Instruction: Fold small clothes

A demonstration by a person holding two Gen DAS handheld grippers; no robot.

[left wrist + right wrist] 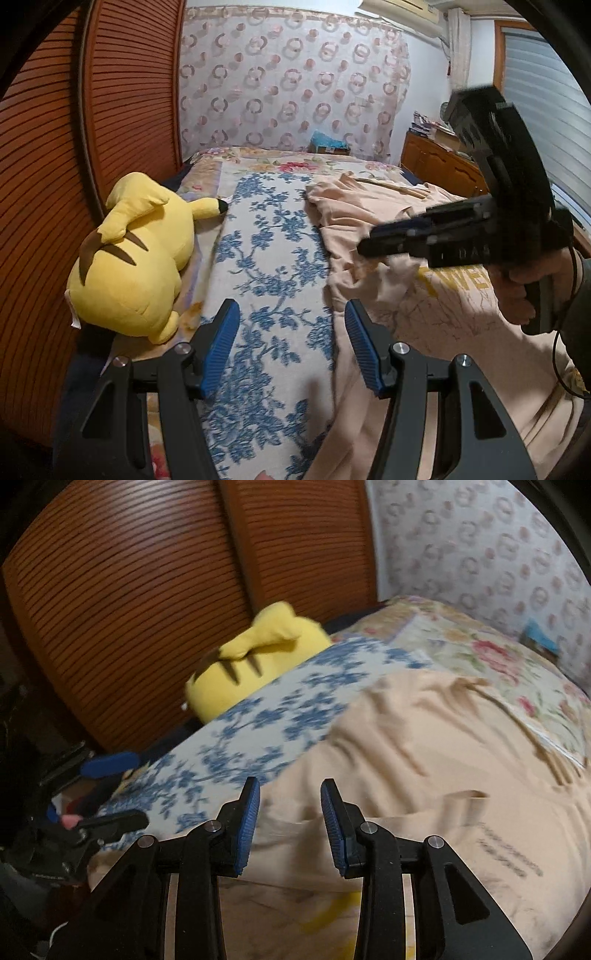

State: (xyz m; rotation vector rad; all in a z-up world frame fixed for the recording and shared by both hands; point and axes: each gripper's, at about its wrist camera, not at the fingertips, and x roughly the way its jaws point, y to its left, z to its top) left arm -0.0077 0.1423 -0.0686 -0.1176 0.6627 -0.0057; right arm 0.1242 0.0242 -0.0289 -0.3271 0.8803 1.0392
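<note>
A: Any legible lettering?

B: Peach garment [436, 295]: yellow print, letters "WE" visible, the rest hidden. Right gripper [369, 245] body: "DAS", faint.

A: Anything else?

B: Dark lines of print on the garment [509, 856], blurred, unreadable.

A pale peach garment [373, 221] with yellow lettering is seen spread on a bed [266, 258] covered in a white cloth patterned with blue flowers, edged by a cream cover printed with pink and red blossoms [491, 653]. A bright yellow plush toy [133, 258] is marked with brown stripes and a black ear tip, and reddish-brown slatted wooden doors [122, 92] are seen behind it. Blue ribbed pads on black frames are shown on the left gripper [290, 347] and the right gripper [290, 827]; the curtain [291, 85] is patterned with pink-grey rings.
</note>
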